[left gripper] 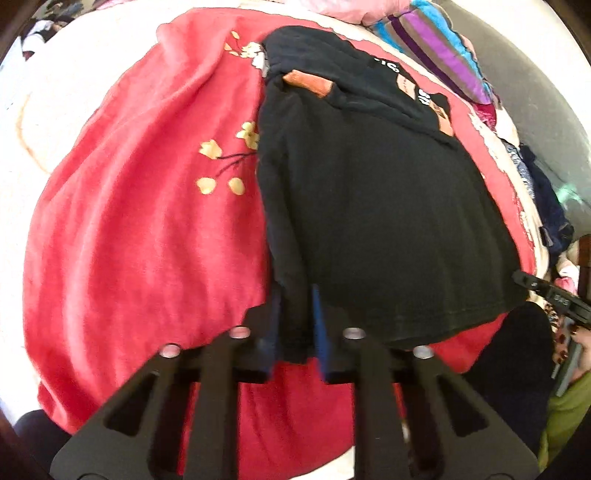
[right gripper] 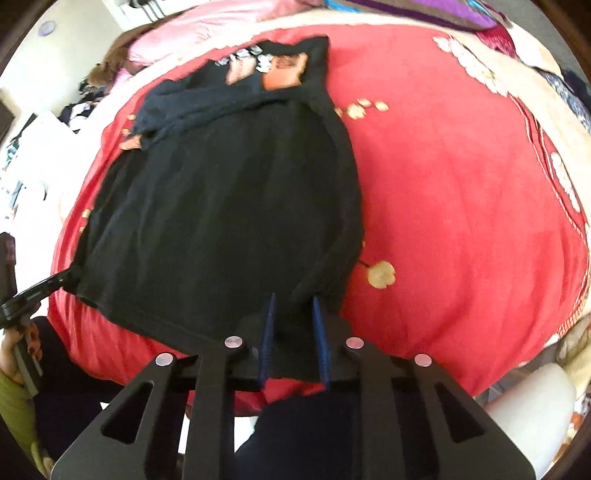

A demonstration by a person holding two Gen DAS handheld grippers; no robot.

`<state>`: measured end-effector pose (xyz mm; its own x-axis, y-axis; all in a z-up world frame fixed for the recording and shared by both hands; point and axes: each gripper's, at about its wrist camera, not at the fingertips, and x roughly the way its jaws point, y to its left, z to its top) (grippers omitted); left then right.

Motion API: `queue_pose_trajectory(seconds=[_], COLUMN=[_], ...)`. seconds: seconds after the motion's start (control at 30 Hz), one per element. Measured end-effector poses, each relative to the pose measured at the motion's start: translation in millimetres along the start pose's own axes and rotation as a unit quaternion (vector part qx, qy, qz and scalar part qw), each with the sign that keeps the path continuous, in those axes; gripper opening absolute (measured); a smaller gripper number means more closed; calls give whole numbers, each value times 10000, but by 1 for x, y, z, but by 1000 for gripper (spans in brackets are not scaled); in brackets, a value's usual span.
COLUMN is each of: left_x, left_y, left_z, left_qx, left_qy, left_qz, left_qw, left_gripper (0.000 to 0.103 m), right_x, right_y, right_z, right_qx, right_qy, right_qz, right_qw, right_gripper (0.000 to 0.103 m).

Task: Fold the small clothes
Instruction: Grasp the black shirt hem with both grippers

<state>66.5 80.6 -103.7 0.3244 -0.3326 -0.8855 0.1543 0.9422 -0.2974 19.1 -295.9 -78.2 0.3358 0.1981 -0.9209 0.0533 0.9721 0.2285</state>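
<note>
A: Largest item?
B: A bed, with a red blanket (left gripper: pixel 140 229) printed with gold blossoms covering most of it.

A: Next?
B: One black T-shirt (left gripper: pixel 388 206), lying flat on the blanket with its hem toward the cameras. The far end is folding back on itself, showing orange and white print (right gripper: pixel 284 72).

A: Other cloth?
B: A striped purple, blue and brown fabric (left gripper: pixel 436 51) and a pink bundle (right gripper: pixel 207 33) are sitting at the far edge of the bed.

A: The tools?
B: The left hand-held gripper (left gripper: pixel 297 325) is clamping the near left hem corner of the shirt between its blue pads (left gripper: pixel 318 325). The right hand-held gripper (right gripper: pixel 293 332) is pinching the near right hem corner, black cloth showing between its pads.

A: Anything smaller?
B: A hand (right gripper: pixel 18 350) in a green sleeve (right gripper: pixel 14 410) is gripping the left tool's handle, as seen from the right wrist.
</note>
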Motion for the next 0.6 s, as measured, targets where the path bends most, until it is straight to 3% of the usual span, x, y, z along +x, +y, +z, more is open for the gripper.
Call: queue_pose_trajectory(seconds=[0.07, 0.13, 0.2, 0.27, 0.5, 0.57, 0.6], left_x=[2, 4, 7, 10, 10, 10, 10], left_y=[-2, -1, 2, 5, 5, 5, 5], left_z=[0, -1, -2, -4, -4, -3, -3], left_qx=[39, 18, -41, -119, -119, -136, -131], left_qy=[20, 74, 146, 234, 251, 250, 260], left_qz=[17, 5, 27, 6, -88, -138, -188], left_qw=[10000, 10000, 9999, 9997, 9996, 9995, 9994], left_gripper=[8, 10, 26, 35, 34, 28, 20], right_x=[5, 7, 11, 13, 18, 18, 18], right_y=[-4, -9, -14, -19, -15, -15, -15], right_z=[-1, -1, -2, -1, -4, -4, -4], right_qx=[59, 137, 207, 280, 71, 52, 59], right_qy=[178, 288, 413, 482, 729, 721, 706], right_qz=[-251, -357, -401, -357, -228, -197, -178], right_qw=[9995, 9989, 9981, 9978, 9971, 9972, 9973], right_gripper=[22, 30, 35, 36, 52, 50, 43])
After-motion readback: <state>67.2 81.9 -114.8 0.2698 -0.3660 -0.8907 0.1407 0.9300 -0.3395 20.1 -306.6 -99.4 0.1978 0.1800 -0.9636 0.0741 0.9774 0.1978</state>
